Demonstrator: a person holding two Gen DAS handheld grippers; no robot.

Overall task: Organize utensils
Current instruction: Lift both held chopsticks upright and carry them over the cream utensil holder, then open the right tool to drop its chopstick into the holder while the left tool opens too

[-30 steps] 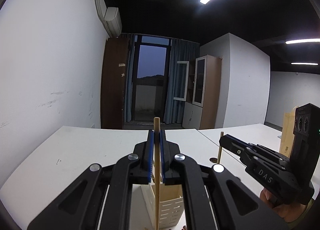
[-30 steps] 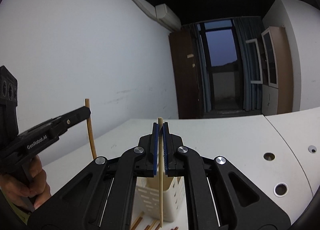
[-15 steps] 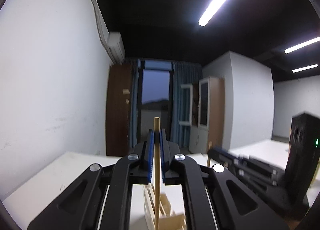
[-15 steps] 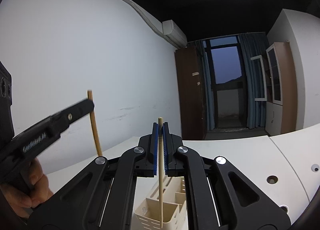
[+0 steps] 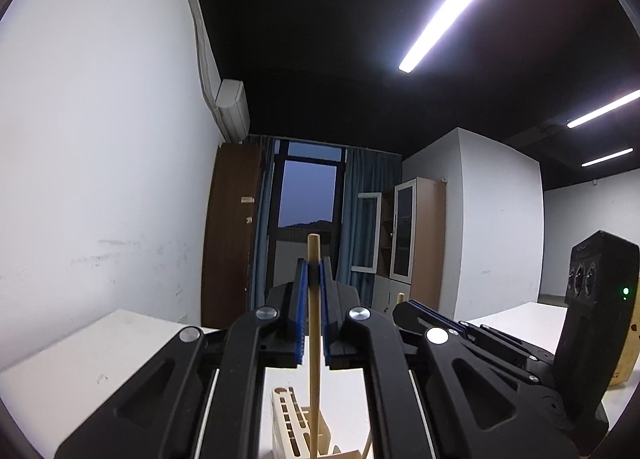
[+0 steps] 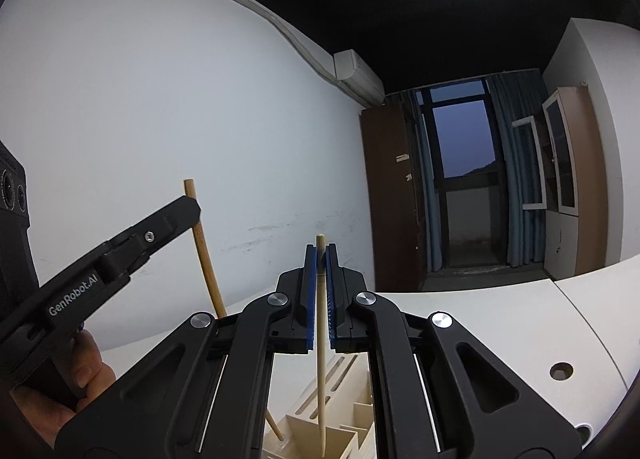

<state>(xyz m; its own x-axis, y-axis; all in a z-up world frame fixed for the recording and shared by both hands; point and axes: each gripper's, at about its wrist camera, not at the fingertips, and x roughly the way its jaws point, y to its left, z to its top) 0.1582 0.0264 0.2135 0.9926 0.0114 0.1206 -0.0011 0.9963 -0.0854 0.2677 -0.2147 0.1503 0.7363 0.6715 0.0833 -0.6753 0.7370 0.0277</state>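
Left tongs [image 5: 314, 315]: clamped on an upright chopstick [image 5: 314, 339].
Right tongs [image 6: 320, 299]: clamped on a second chopstick [image 6: 320, 339], upright.
Holder [image 6: 340, 435]: directly below both tips, on the worktop [image 6: 500, 323].

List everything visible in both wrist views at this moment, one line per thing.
Chopstick: two, tan wood; one upright in the left tool, one upright in the right tool.
Holder: one, cream, slotted; on the table under both tools, chopstick tips over its compartments.
Table: white, with round holes at the right.
Cabinet: one, brown, glass doors; far wall.
Air conditioner: one, white; high on the left wall.
Left tool: black, blue pads, shut on a chopstick.
Right tool: black, blue pads, shut on a chopstick.
Hand: one, holding the left tool.
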